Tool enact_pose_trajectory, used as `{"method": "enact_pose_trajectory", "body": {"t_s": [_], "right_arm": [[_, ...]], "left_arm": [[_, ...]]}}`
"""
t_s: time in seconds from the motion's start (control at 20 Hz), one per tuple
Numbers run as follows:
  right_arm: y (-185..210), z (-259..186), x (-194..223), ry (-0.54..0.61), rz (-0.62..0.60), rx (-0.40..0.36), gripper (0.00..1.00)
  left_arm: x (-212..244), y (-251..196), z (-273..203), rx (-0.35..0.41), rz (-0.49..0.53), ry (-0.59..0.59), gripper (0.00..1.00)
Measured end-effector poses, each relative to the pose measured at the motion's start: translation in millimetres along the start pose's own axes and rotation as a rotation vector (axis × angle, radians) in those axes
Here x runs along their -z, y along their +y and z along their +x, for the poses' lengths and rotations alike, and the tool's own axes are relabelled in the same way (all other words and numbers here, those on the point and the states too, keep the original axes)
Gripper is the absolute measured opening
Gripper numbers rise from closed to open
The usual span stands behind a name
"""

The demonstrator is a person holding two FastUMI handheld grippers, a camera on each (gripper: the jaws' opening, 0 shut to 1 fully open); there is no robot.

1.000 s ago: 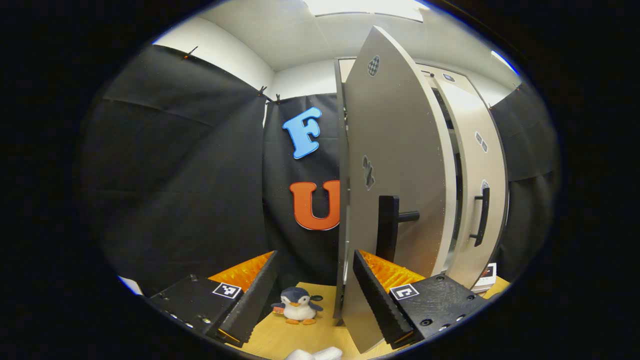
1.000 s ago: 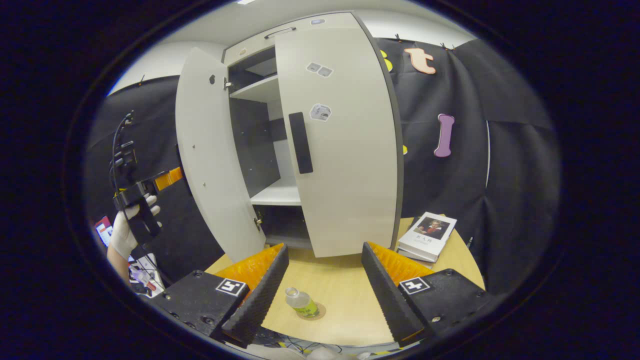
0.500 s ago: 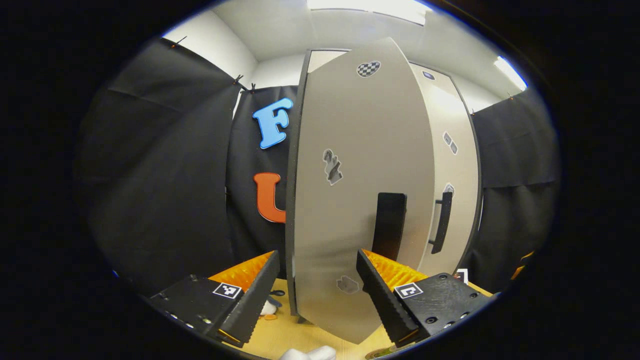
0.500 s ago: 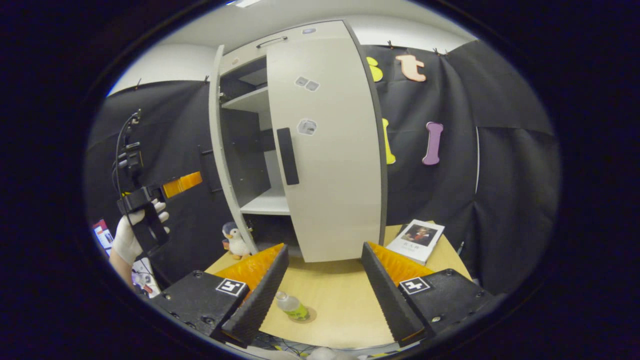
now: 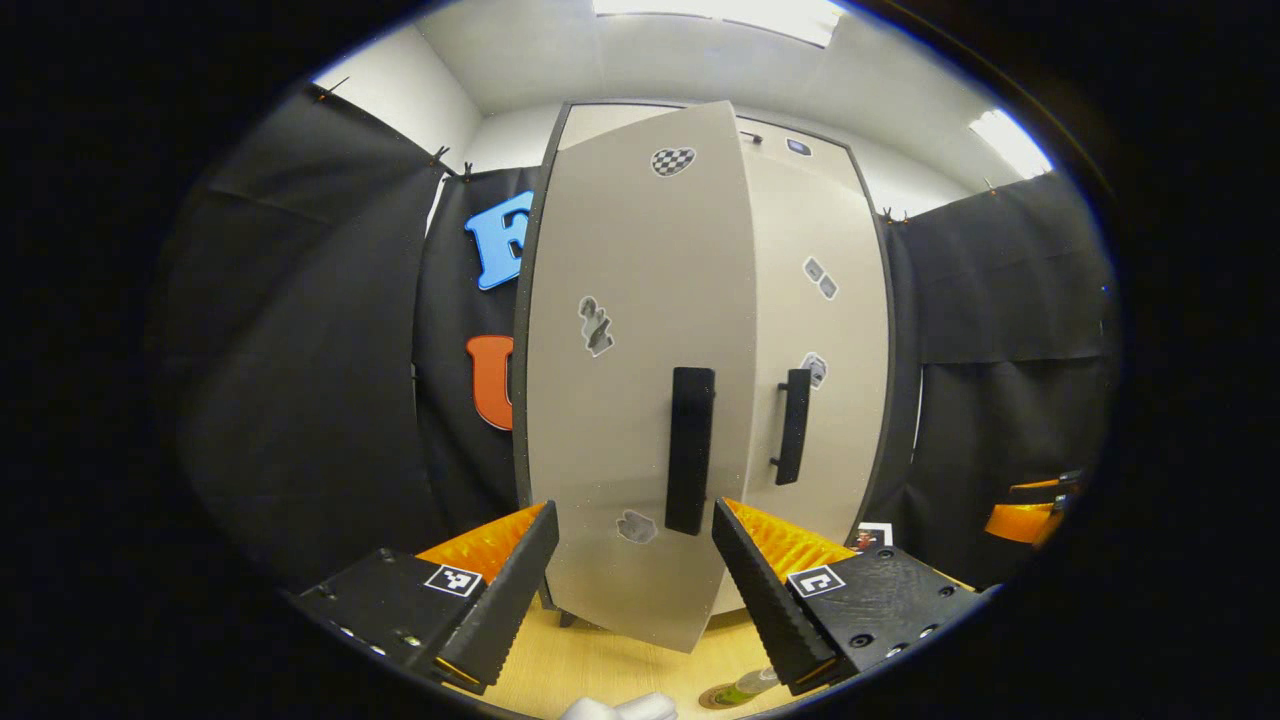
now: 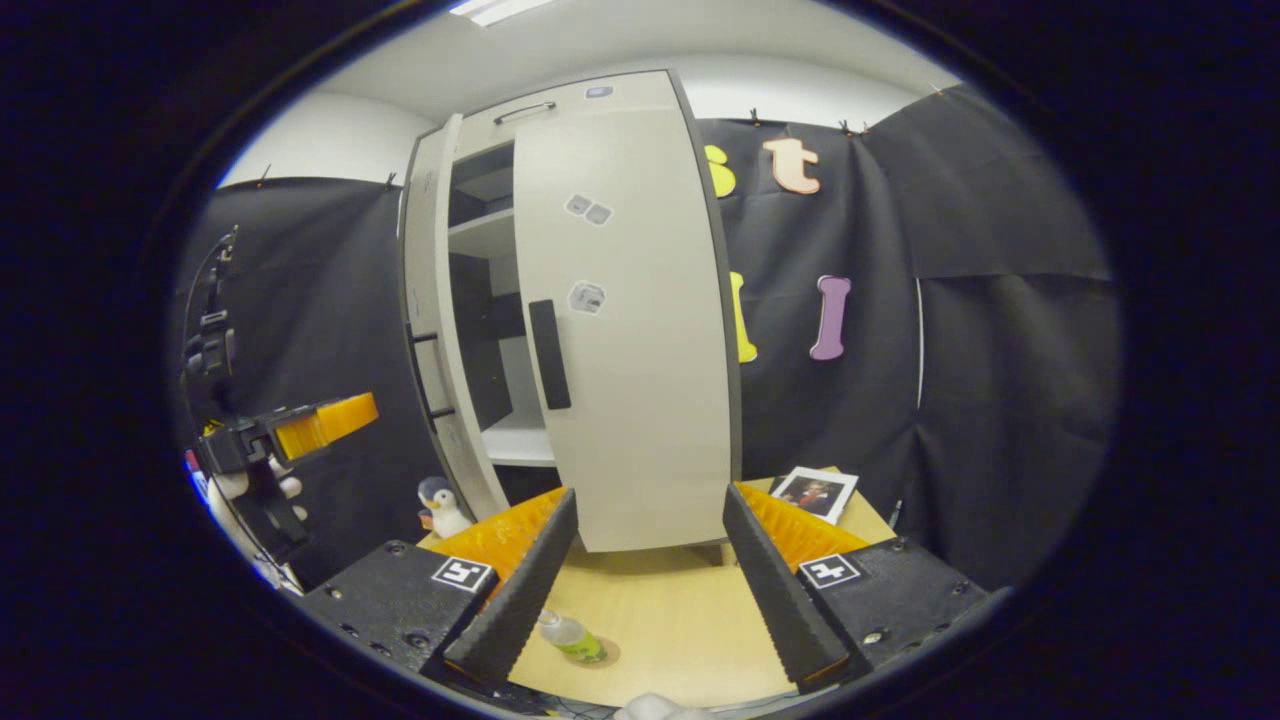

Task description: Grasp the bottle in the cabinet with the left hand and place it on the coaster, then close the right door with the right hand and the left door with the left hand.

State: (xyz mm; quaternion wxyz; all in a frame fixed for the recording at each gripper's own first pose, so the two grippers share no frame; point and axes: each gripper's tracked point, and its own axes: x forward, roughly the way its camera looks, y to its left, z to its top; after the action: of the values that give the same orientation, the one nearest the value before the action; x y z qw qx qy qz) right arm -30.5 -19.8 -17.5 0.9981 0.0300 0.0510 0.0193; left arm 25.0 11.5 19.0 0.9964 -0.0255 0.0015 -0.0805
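so the bottle (image 6: pixel 568 636) is already on the coaster (image 6: pixel 598 654) in front of the cabinet (image 6: pixel 480 300), right door (image 6: pixel 625 320) shut, left door (image 5: pixel 640 380) nearly closed, both grippers wide open holding nothing.

The left door (image 5: pixel 640 400) is swinging nearly shut toward the right door (image 5: pixel 815 340), its handle (image 5: pixel 690 450) now between the left gripper (image 5: pixel 630 590) fingers, hiding the penguin toy (image 6: pixel 438 505) from that camera.

Pale grey cabinet doors (image 5: pixel 640 330) (black handles (image 5: pixel 690 450)), yellow-green bottle (image 6: pixel 568 636).
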Motion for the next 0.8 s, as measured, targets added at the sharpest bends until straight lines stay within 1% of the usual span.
{"method": "enact_pose_trajectory", "body": {"t_s": [0.2,0.25,0.3,0.35,0.55,0.6,0.65,0.7,0.8], "right_arm": [[0.3,-4.0,-6.7,-0.042,-0.024,0.04,0.97],[0.3,-4.6,-9.8,-0.056,-0.035,0.051,0.94],[-0.1,-5.7,-12.9,-0.069,-0.046,0.065,0.97],[1.1,-6.1,-14.5,-0.081,-0.054,0.072,0.97],[9.7,-6.5,-15.4,-0.095,-0.086,0.067,0.97],[12.6,-6.0,-13.5,-0.093,-0.092,0.065,0.97],[14.7,-4.9,-11.2,-0.089,-0.096,0.066,0.94],[16.9,-4.4,-8.2,-0.082,-0.099,0.066,0.97],[21.8,-3.6,-5.8,-0.076,-0.102,0.062,0.97]], "left_arm": [[2.9,-4.2,-23.6,-0.02,0.021,0.002,0.94],[6.2,-4.0,-28.2,-0.022,0.021,0.007,0.94],[9.8,-2.7,-33.3,-0.031,0.028,0.014,0.94],[14.3,0.2,-37.1,-0.048,0.037,0.019,0.94],[31.9,-0.2,-47.8,-0.076,0.032,0.045,0.94],[34.3,-0.5,-50.2,-0.078,0.028,0.045,0.98],[35.3,-3.4,-51.9,-0.074,0.022,0.043,0.95],[35.6,-4.4,-53.4,-0.076,0.017,0.04,0.95],[36.5,-3.3,-54.7,-0.082,0.026,0.036,0.94]]}}
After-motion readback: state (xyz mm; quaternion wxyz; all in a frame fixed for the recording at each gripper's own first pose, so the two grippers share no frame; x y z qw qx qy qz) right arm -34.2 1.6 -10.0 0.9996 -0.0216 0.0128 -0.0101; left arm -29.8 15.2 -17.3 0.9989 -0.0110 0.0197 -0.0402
